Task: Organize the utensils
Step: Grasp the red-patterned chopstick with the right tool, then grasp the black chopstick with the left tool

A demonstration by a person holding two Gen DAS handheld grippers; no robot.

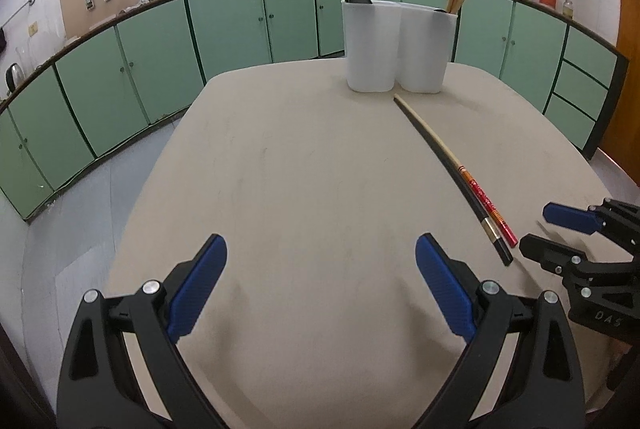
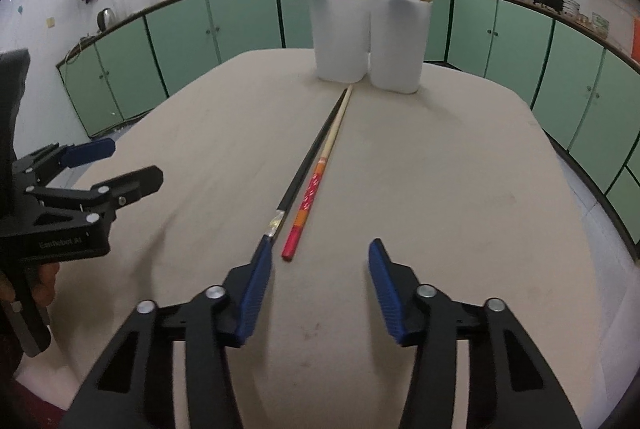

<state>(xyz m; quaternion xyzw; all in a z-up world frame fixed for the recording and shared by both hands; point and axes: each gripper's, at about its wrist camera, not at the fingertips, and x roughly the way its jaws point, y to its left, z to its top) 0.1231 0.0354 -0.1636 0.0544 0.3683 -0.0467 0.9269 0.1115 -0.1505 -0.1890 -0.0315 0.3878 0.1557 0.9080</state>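
Chopsticks: two lie side by side on the table (image 2: 460, 189), a black one (image 2: 308, 157) and a pale one with a red-orange end (image 2: 320, 169), tips pointing at the holder (image 2: 368, 41).
Holder: white, two joined cups at the far edge, each already holding chopsticks upright.
Right tool (image 2: 318, 261): half open, nothing held; its left pad sits at the black chopstick's butt end, the red end lies just inside the gap.
Left tool (image 1: 320, 269): wide open, empty, over bare table beside the pair.
Handling: you likely have light, stiff, thin sticks that roll and slip easily; they look smooth.
Where to grip: take the thick butt ends, both together if you can, pads square across them.
Risk: a skewed pinch may flick one stick away or scissor the pair.
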